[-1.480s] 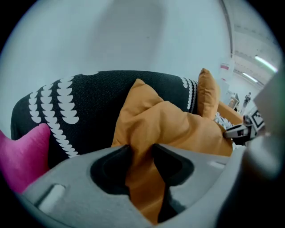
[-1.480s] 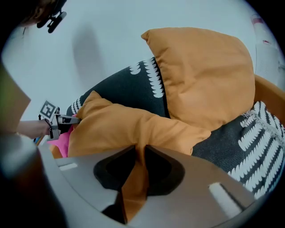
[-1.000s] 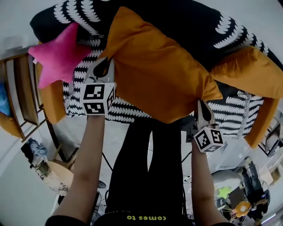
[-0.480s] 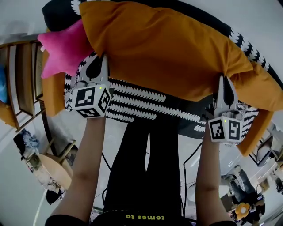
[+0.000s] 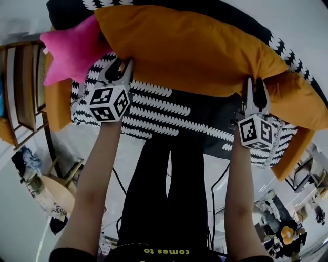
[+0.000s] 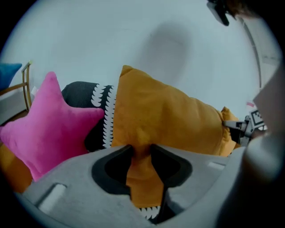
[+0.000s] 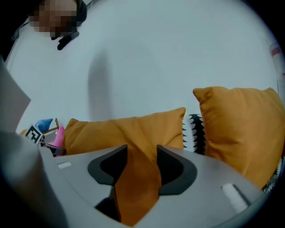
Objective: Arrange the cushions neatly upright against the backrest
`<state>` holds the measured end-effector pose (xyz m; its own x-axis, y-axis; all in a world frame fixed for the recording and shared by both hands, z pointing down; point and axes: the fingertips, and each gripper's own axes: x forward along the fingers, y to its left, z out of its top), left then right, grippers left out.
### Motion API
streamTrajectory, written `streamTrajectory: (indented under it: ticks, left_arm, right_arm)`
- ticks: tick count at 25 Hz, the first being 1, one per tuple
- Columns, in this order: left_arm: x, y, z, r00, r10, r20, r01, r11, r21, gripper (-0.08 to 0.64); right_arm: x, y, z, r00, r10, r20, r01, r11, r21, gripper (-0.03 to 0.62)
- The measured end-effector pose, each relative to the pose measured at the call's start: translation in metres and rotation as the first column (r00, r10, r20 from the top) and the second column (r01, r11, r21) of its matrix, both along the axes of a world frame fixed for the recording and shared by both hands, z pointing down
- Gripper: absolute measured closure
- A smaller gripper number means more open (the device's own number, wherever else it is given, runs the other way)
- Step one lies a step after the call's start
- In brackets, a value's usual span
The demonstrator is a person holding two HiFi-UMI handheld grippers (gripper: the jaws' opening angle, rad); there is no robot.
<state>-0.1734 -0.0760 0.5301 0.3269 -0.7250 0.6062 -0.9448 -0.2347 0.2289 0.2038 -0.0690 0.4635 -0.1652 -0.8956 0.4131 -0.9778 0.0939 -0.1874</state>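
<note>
A large orange cushion (image 5: pixel 195 46) lies lengthwise along the top of the sofa's backrest (image 5: pixel 72 7). Its lower edge hangs down to both grippers. My left gripper (image 5: pixel 121 67) is at its lower left corner and my right gripper (image 5: pixel 254 84) at its lower right corner. Both pairs of jaws have just been opening. In the left gripper view (image 6: pixel 141 149) and the right gripper view (image 7: pixel 141 149) a fold of orange fabric still sits loosely between the parted jaws. A pink star cushion (image 5: pixel 69 51) leans to the left, and a second orange cushion (image 5: pixel 302 102) stands to the right.
A black-and-white patterned throw (image 5: pixel 169 110) covers the sofa seat. Orange side pads hang at the left (image 5: pixel 57 107) and right (image 5: pixel 292 153) ends. A wooden shelf (image 5: pixel 25 87) stands left of the sofa. My legs are close to the seat's front edge.
The orange cushion went from lying tilted on the seat up against the backrest. Both grippers followed it, the right one further up. Their jaws, shut on its corners before, now stand apart.
</note>
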Motion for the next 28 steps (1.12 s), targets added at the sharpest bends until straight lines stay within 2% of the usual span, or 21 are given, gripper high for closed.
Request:
streamTrajectory:
  ticks: [1,2,4,8,10,13,14,18,22,25,28]
  left_arm:
    - [0.0,0.002,-0.001,0.999,0.009,0.043,-0.008,1.0,-0.008,0.423]
    - [0.002,0.004,-0.006,0.996,0.021,0.085,-0.02,1.0,-0.008,0.422]
    - [0.008,0.008,-0.025,0.991,0.033,0.132,-0.037,0.999,0.029,0.417]
    - [0.01,0.008,-0.075,0.991,0.008,0.132,-0.027,0.99,0.137,0.419]
    - [0.007,0.004,-0.099,0.991,0.007,0.133,-0.032,0.983,0.181,0.419]
    - [0.003,0.009,-0.144,0.99,0.016,0.143,-0.051,0.969,0.24,0.452]
    - [0.003,0.013,-0.161,0.989,0.018,0.145,-0.055,0.965,0.257,0.463]
    - [0.01,0.019,-0.229,0.993,0.017,0.118,-0.055,0.944,0.325,0.561]
    - [0.024,0.031,-0.275,0.995,0.035,0.098,-0.066,0.941,0.331,0.561]
    - [0.038,0.045,-0.309,0.993,0.064,0.095,-0.093,0.933,0.347,0.561]
    - [0.051,0.059,-0.342,0.991,0.099,0.095,-0.127,0.923,0.363,0.561]
  right_arm:
    - [-0.001,0.001,-0.003,1.0,-0.004,-0.003,0.004,1.0,0.001,0.353]
    - [-0.001,0.002,-0.006,1.0,-0.006,-0.004,0.006,1.0,-0.002,0.33]
    - [0.005,0.007,-0.019,1.0,-0.006,-0.004,0.006,1.0,0.006,0.321]
    - [0.009,0.016,-0.052,1.0,-0.01,-0.006,0.01,0.998,0.06,0.326]
    - [0.0,0.017,-0.072,1.0,-0.025,-0.005,0.025,0.996,0.09,0.35]
    - [-0.017,0.026,-0.116,0.998,-0.061,-0.012,0.062,0.99,0.123,0.49]
    - [-0.021,0.03,-0.134,0.998,-0.067,-0.015,0.068,0.988,0.137,0.505]
    - [-0.026,0.031,-0.212,0.994,-0.103,-0.029,0.107,0.97,0.22,0.55]
    - [-0.046,0.04,-0.268,0.985,-0.174,0.011,0.165,0.949,0.268,0.58]
    - [-0.067,0.053,-0.3,0.969,-0.247,0.003,0.235,0.927,0.291,0.581]
    - [-0.075,0.064,-0.325,0.964,-0.264,0.03,0.242,0.92,0.308,0.581]
